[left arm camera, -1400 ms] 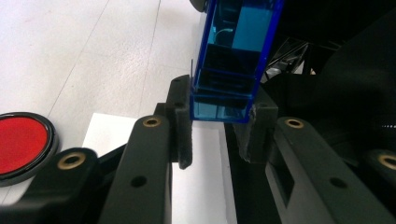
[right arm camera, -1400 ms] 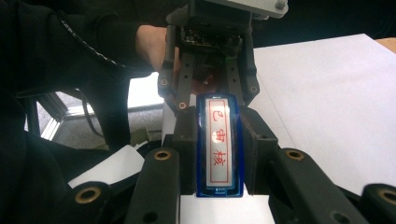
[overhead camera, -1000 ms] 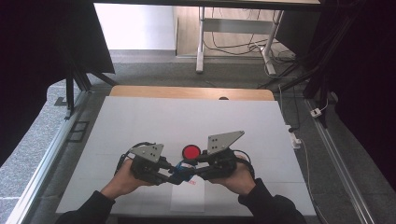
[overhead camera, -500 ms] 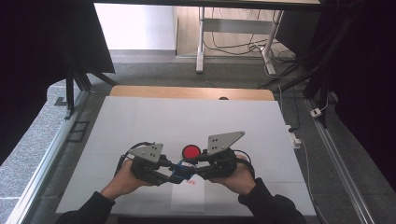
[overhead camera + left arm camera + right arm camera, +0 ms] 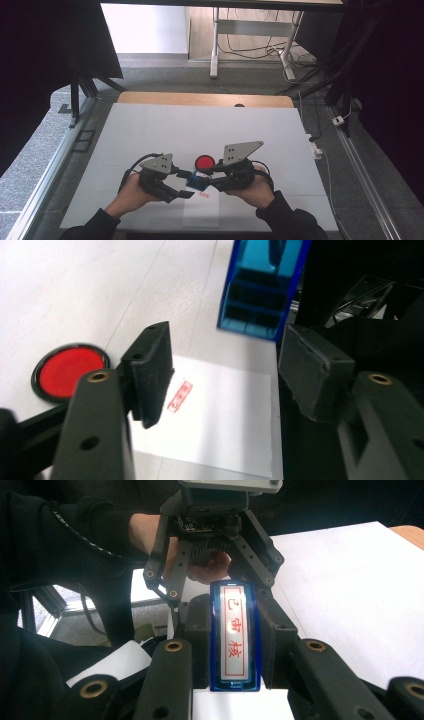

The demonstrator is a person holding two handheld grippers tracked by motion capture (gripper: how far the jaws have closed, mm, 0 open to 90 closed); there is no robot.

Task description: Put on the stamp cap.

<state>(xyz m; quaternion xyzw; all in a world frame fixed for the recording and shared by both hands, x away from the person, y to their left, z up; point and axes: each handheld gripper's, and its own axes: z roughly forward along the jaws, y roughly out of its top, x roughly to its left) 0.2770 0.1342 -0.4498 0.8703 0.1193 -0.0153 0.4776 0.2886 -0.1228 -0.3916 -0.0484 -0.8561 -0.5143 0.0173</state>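
Note:
My right gripper (image 5: 234,647) is shut on a blue stamp (image 5: 234,635), whose white face with red characters looks toward its camera. In the high view the stamp (image 5: 195,181) hangs between both grippers, over a white paper sheet (image 5: 200,215). My left gripper (image 5: 230,375) faces the stamp (image 5: 260,285) from the other side. Its jaws have just been opening and now stand apart with nothing between them. A red imprint (image 5: 180,396) marks the paper (image 5: 225,430). A round red ink pad (image 5: 204,161) in a black rim lies just beyond the grippers.
A white mat (image 5: 150,130) covers the table, with a wooden strip (image 5: 200,99) along its far edge. Black frames and cables stand around the table on the grey floor.
The left gripper's jaws have spread apart from the blue stamp's end. Both hands and the stamp have stayed where they were.

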